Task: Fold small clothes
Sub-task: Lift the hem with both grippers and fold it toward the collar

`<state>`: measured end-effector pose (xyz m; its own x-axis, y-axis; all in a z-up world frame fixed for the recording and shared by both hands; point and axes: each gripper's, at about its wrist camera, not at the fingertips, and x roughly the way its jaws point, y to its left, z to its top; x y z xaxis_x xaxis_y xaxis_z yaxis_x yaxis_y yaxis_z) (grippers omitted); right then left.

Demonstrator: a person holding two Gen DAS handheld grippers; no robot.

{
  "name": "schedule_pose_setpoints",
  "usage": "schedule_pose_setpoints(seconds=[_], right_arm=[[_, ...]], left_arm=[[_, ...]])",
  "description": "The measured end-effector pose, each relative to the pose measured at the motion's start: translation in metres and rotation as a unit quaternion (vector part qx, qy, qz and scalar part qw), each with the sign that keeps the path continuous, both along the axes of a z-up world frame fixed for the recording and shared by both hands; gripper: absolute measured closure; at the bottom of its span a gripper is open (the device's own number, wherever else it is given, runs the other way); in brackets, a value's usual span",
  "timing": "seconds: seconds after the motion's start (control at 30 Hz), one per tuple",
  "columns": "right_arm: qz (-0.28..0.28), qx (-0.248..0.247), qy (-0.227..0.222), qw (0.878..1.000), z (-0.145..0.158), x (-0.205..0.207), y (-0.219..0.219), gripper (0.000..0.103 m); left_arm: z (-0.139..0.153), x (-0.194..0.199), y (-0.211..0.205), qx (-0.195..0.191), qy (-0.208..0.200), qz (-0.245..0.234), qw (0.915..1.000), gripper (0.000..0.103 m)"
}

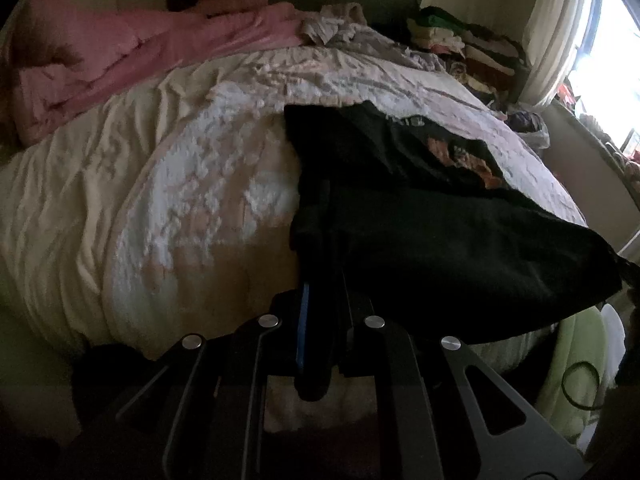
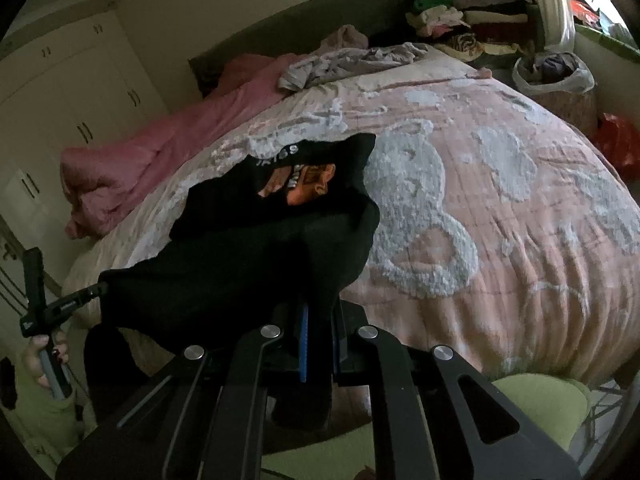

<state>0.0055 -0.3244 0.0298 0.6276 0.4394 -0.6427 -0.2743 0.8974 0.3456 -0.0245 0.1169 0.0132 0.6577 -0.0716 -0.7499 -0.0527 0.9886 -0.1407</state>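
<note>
A small black T-shirt point(image 1: 440, 216) with an orange print lies partly on the pink and white bedspread point(image 1: 208, 184). Its near hem is lifted off the bed between my two grippers. My left gripper point(image 1: 320, 240) is shut on the hem's left corner. My right gripper point(image 2: 320, 292) is shut on the hem's right corner of the same shirt point(image 2: 280, 232). The printed front point(image 2: 308, 180) rests on the bed beyond. The left gripper's body point(image 2: 60, 304) and the hand that holds it show at the left of the right wrist view.
A pink duvet point(image 1: 120, 52) lies bunched along the far left of the bed. Crumpled grey clothes point(image 2: 352, 60) lie near the headboard. Stacks of folded clothes point(image 2: 472, 20) stand at the far right corner. A white bag point(image 2: 556, 76) stands beside the bed. Wardrobe doors point(image 2: 72, 92) are at left.
</note>
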Motion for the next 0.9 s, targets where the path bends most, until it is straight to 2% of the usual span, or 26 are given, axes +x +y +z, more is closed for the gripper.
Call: schedule_pose_setpoints(seconds=[0.43,0.9], right_arm=[[-0.010,-0.003,-0.040,0.999,0.026,0.031,0.003,0.096],[-0.036,0.012,-0.049,0.998,0.032,0.082,0.000,0.096]], left_arm=[[0.034,0.034,-0.007,0.020,-0.041,0.008,0.9989,0.099],[0.044,0.080,0.002,0.003,-0.053,0.026,0.9982,0.099]])
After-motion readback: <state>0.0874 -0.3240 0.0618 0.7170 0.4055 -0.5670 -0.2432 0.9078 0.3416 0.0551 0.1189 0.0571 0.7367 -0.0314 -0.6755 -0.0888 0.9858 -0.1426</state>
